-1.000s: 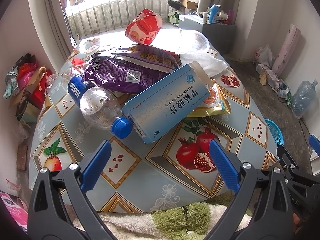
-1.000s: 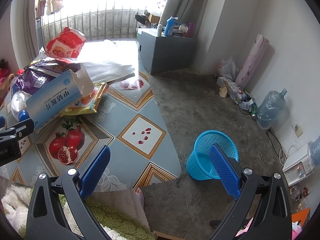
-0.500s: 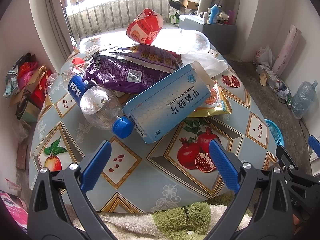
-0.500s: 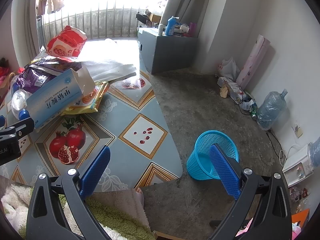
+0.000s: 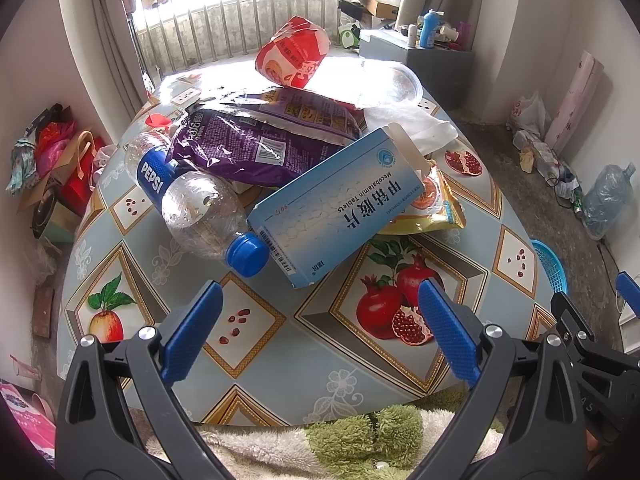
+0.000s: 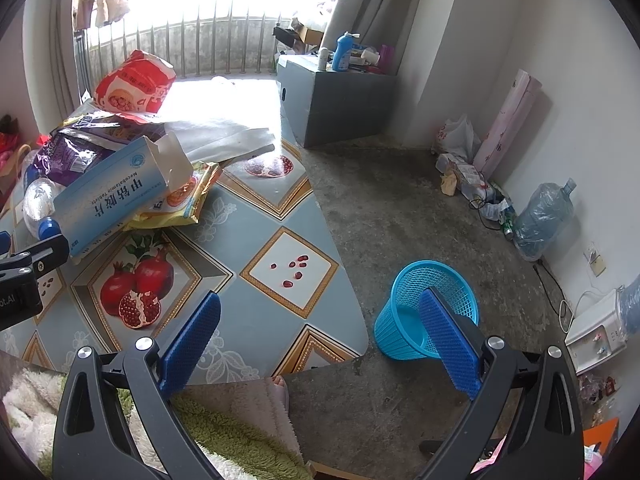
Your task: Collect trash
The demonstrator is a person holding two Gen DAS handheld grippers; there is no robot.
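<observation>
Two grippers, both spread wide, nothing held. Table point(image 5: 256, 364) with fruit-print cloth carries the trash heap: purple snack bag point(image 5: 248, 148), blue tablet box point(image 5: 340, 208) leaning on Pepsi bottle point(image 5: 192, 196), red bag point(image 5: 294, 54) at back. Blue basket point(image 6: 428, 312) on floor beside table. Left gripper point(image 5: 320, 332) hovers near box; right gripper point(image 6: 320, 344) over table edge.

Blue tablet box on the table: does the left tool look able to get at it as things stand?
Probably yes. The left tool is open and empty, facing the blue tablet box, which lies on top of the pile with its near corner overhanging bare table. Only the Pepsi bottle crowds one side.
</observation>
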